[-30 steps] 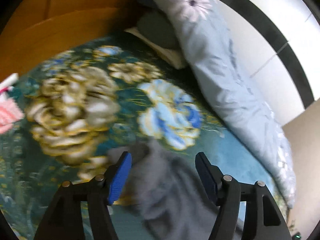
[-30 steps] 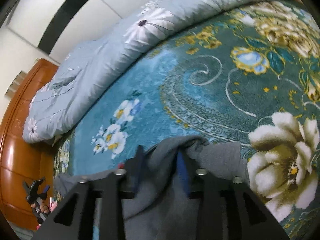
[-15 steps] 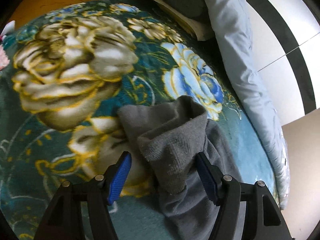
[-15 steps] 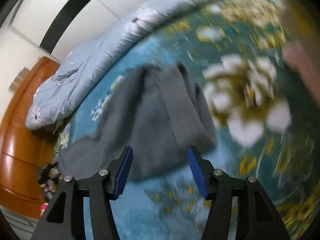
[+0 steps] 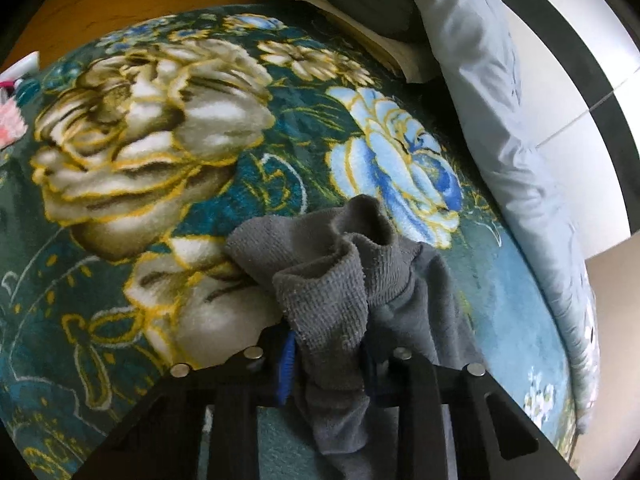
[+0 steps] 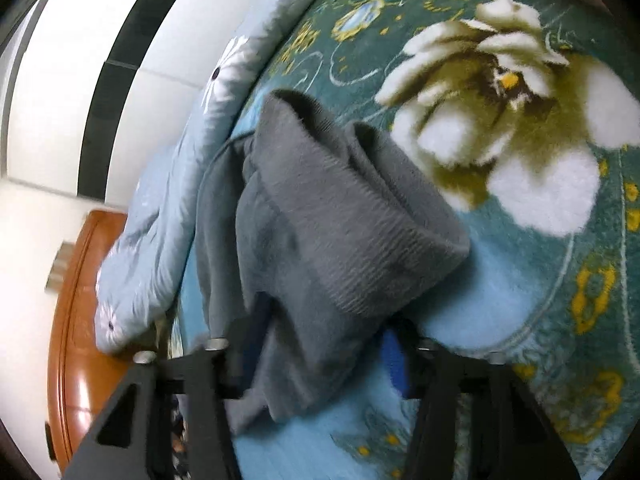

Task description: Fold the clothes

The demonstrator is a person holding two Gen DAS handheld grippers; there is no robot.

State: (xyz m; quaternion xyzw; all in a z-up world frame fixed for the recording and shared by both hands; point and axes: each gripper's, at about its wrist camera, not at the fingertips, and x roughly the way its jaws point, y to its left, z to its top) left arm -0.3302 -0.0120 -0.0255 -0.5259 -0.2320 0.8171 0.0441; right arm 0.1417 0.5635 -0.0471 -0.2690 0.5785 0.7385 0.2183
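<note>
A grey knit garment (image 5: 340, 280) lies bunched on a teal floral blanket (image 5: 152, 128). In the left wrist view my left gripper (image 5: 328, 354) is shut on a ribbed fold of it, the cloth pinched between the blue pads. In the right wrist view the same garment (image 6: 340, 224) lies rumpled with a ribbed hem toward the right. My right gripper (image 6: 324, 344) straddles its near edge, the blue pads (image 6: 394, 354) still well apart with cloth between them.
A pale blue flowered duvet (image 5: 520, 140) runs along the bed's far side by a white wall. A dark pillow (image 5: 372, 4) and a wooden headboard (image 6: 80, 320) stand at the bed's end. A pink item (image 5: 10, 124) lies at the left edge.
My left gripper closed from open onto the grey fold. My right gripper let go of the garment a second ago, opened, and has moved down over its near edge.
</note>
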